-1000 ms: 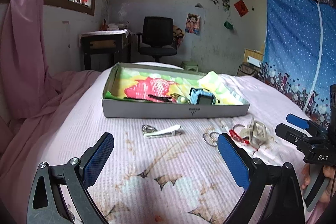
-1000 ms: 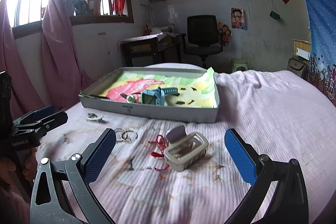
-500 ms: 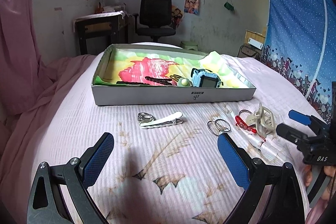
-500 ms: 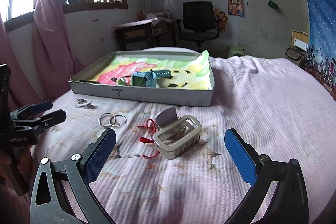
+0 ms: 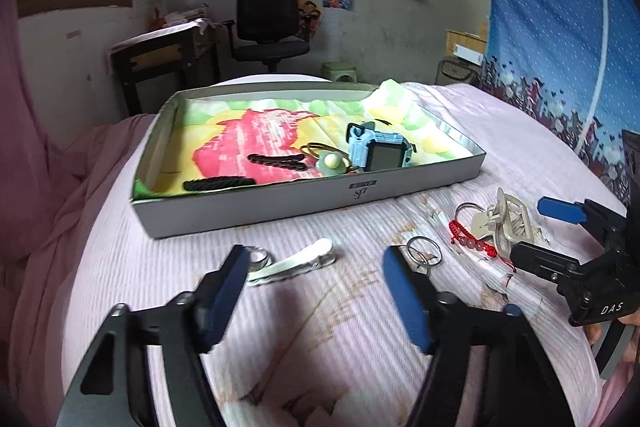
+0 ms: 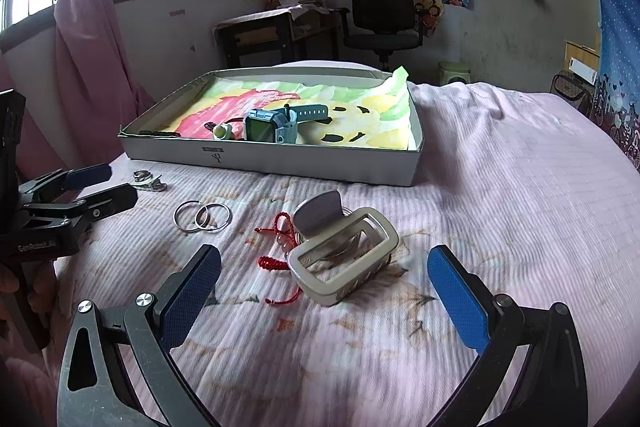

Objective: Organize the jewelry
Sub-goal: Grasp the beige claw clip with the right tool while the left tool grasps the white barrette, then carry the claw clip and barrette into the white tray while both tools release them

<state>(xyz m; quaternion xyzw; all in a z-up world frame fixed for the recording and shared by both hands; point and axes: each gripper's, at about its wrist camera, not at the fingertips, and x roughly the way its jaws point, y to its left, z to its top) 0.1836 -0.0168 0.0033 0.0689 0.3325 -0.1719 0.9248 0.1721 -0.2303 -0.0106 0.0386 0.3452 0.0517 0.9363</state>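
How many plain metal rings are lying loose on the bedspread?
2. The metal rings lie side by side and overlapping on the bedspread, in front of the tray, left of the red bracelet. Others may hide under the hair claw.

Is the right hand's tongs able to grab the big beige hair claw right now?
Probably yes: the right tongs are open, the hair claw lies just ahead between them, nothing blocking.

Left gripper (image 5: 314,267) low over the pink bedspread (image 5: 160,267), jaws closing on nothing, white hair clip (image 5: 296,261) just ahead between them, two key rings (image 5: 424,253) beside its right fingertip, grey tray (image 5: 304,203) beyond, right gripper (image 5: 536,231) far right.
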